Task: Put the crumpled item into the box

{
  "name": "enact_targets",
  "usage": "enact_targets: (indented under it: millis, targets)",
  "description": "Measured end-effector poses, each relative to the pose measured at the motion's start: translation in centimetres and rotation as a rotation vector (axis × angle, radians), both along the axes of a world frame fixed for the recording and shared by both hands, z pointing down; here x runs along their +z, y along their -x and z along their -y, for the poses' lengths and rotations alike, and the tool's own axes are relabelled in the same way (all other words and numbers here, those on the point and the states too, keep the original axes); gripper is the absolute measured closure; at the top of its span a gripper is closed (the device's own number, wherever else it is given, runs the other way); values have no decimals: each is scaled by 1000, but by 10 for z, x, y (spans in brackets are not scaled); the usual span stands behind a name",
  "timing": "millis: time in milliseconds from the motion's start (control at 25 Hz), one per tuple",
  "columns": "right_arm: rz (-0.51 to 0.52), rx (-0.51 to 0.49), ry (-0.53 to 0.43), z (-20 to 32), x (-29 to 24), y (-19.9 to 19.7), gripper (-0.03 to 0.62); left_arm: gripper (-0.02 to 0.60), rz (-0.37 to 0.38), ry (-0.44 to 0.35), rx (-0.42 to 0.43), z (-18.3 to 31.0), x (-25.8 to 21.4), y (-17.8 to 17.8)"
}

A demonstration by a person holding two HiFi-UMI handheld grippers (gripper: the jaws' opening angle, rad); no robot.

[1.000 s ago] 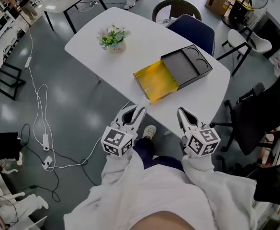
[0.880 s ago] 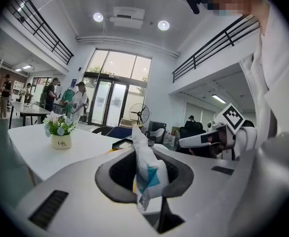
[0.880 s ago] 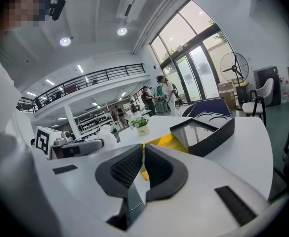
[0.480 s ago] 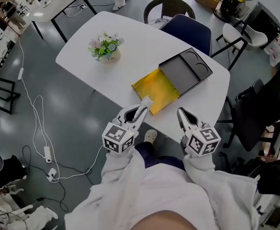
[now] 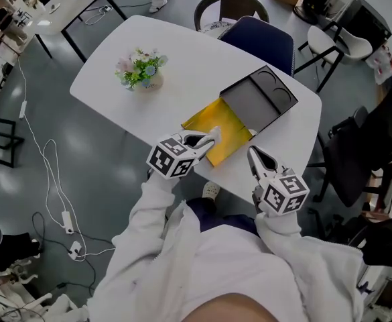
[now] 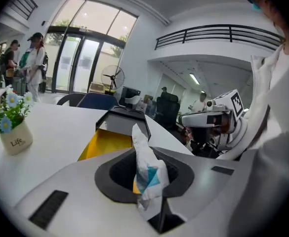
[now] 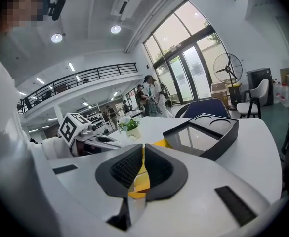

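Note:
The crumpled item (image 6: 145, 168) is a white wad with a blue patch, pinched upright between the jaws of my left gripper (image 6: 147, 157). In the head view my left gripper (image 5: 209, 138) points right at the near edge of the box's yellow tray (image 5: 216, 121), and the crumpled item (image 5: 214, 133) sticks out over that edge. The box's dark lid (image 5: 257, 98) lies open behind the tray. My right gripper (image 5: 254, 158) hovers at the table's near edge, right of the tray, its jaws closed with nothing held. From the right gripper view (image 7: 143, 149) the dark lid (image 7: 203, 132) lies ahead.
A small pot of flowers (image 5: 140, 71) stands on the white table (image 5: 182, 52) to the left. A blue chair (image 5: 261, 42) and a round chair stand behind the table. Cables lie on the floor at the left. People stand far off.
My left gripper has swung up and to the right with the crumpled item, from off the table's near edge to the yellow tray's rim. The right gripper has hardly shifted.

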State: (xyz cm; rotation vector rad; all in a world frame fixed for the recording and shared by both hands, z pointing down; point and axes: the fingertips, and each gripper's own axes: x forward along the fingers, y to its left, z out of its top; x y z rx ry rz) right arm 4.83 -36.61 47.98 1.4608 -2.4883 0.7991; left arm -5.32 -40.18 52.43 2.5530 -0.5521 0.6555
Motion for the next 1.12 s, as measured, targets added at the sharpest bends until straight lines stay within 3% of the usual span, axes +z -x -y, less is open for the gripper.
enact_targets:
  millis: [240, 440, 600, 840, 1120]
  targets:
    - [5, 27, 14, 8, 8, 0, 556, 515, 73, 117, 170, 15, 28, -16]
    - [-2, 70, 30, 7, 13, -12, 556, 517, 70, 276, 273, 21, 46, -35]
    - [-5, 108, 45, 5, 17, -22, 556, 515, 79, 352, 346, 26, 60, -55]
    - [-16, 145, 55, 3, 20, -32, 556, 515, 136, 376, 402, 33, 79, -75]
    - [-14, 175, 67, 4, 23, -43, 556, 515, 171, 378, 369, 45, 97, -80]
